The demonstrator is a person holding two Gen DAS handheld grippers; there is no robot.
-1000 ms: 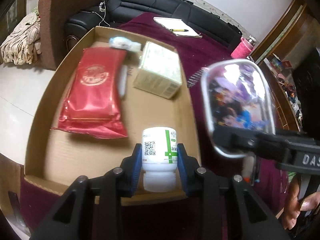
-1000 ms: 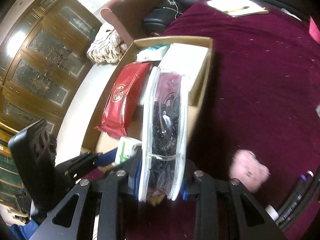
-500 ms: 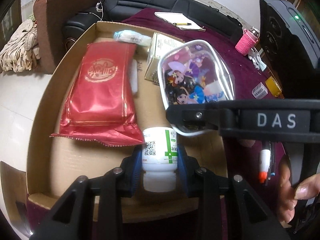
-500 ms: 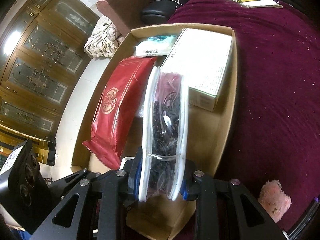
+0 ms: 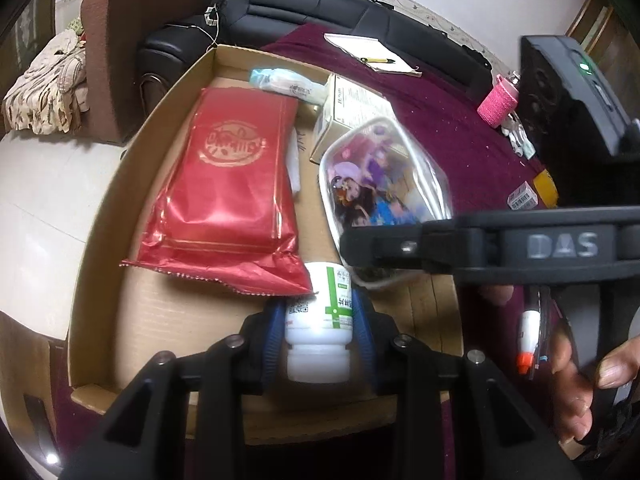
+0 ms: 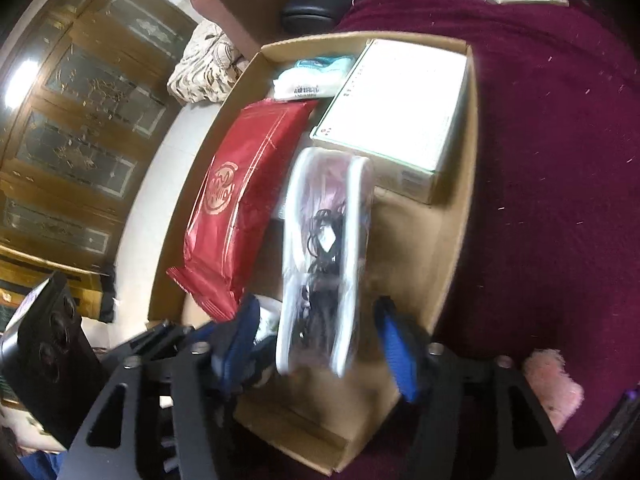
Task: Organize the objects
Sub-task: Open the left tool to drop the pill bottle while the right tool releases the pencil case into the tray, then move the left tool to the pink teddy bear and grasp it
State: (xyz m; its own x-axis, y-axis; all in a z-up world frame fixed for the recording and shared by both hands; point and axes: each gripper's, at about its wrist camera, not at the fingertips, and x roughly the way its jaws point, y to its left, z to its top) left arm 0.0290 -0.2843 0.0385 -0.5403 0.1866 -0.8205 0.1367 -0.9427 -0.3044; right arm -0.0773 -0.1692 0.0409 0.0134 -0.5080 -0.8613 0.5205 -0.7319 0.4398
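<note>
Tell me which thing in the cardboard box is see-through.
The clear pouch with the cartoon print: cables show through it, unlike the opaque red packet, white carton and bottle.

L gripper (image 5: 319, 340) fingers clamped tight; R gripper (image 6: 316, 344) fingers opening, angled down.

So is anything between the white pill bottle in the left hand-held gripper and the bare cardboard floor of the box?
Nothing visible: the white pill bottle in the left hand-held gripper hangs over bare cardboard box floor, beside the red foil pouch.
</note>
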